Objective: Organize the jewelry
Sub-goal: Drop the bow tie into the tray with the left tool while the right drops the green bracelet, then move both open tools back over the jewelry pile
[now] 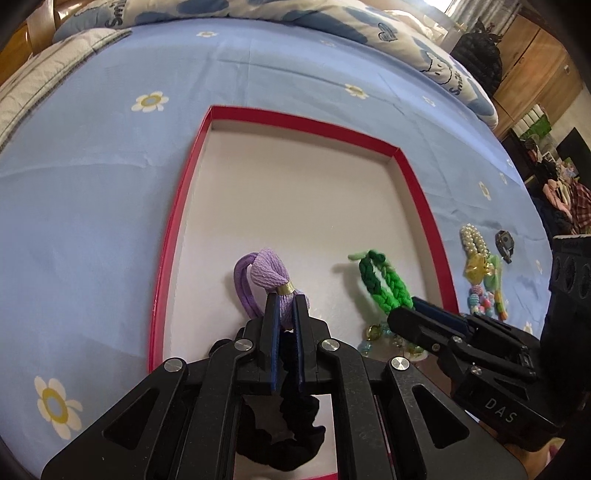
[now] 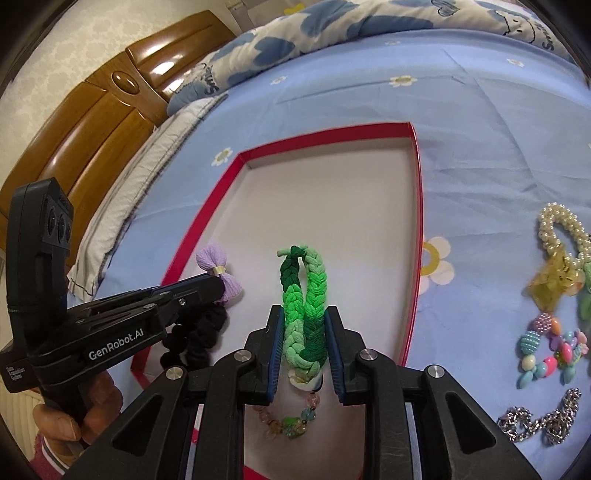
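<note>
A red-rimmed tray (image 1: 177,206) with a white floor lies on the blue bed sheet. My left gripper (image 1: 286,299) is shut on a purple bow hair tie (image 1: 267,277) over the tray's near left part. My right gripper (image 2: 304,314) is shut on a green braided hair tie (image 2: 304,295) over the tray's near right part; it also shows in the left wrist view (image 1: 384,284). A black scrunchie (image 1: 295,432) and a green glass-bead bracelet (image 2: 291,424) lie in the tray below the grippers.
Right of the tray on the sheet lie a pearl scrunchie (image 2: 561,232), a yellow star charm (image 2: 554,288), a colourful bead bracelet (image 2: 550,350) and a silver chain (image 2: 539,421). A patterned duvet (image 2: 332,26) and wooden headboard (image 2: 92,122) lie beyond.
</note>
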Action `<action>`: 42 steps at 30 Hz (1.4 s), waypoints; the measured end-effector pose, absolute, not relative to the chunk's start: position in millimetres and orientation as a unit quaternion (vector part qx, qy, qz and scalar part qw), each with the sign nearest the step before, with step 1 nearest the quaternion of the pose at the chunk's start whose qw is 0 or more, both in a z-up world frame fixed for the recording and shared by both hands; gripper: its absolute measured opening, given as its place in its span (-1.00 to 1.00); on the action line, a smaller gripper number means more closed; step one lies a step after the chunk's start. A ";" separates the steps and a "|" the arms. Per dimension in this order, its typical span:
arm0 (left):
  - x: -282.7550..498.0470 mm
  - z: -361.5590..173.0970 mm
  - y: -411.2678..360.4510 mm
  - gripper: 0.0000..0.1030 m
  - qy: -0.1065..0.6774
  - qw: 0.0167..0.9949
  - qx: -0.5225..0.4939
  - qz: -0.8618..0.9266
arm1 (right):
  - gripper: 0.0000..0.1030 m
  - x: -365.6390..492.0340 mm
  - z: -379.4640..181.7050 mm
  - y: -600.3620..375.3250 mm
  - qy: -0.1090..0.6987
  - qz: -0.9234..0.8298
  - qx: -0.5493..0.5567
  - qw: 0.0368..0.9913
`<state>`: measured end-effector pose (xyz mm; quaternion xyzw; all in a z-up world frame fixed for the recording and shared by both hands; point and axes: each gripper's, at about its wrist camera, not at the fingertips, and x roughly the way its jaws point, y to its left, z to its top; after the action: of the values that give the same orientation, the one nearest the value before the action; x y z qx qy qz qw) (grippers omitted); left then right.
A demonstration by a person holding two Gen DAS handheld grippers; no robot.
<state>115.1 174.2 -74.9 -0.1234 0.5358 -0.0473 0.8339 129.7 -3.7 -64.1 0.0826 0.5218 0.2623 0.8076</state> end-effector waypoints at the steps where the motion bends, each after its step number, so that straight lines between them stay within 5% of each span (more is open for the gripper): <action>1: 115.0 -76.2 174.2 -0.89 0.538 0.832 -0.125 -0.047 | -0.52 130.2 -64.1 -2.6 0.521 0.262 0.080 0.808; 8: 113.0 -74.1 176.1 -0.81 0.539 0.832 -0.127 -0.046 | -0.44 133.1 -63.0 -1.7 0.523 0.267 0.071 0.806; 13: 105.8 -63.9 176.4 -0.38 0.531 0.837 -0.123 -0.043 | -0.28 133.7 -61.4 -0.7 0.522 0.267 0.071 0.807; 42: 83.2 -19.4 95.0 -0.23 0.512 0.844 -0.106 -0.119 | -0.19 73.1 -12.7 -144.9 0.461 0.183 0.160 0.854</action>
<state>83.2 95.0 -19.4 -0.1058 0.5123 -0.1188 0.8440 73.1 -144.9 -12.7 0.1604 0.4606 0.1826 0.8537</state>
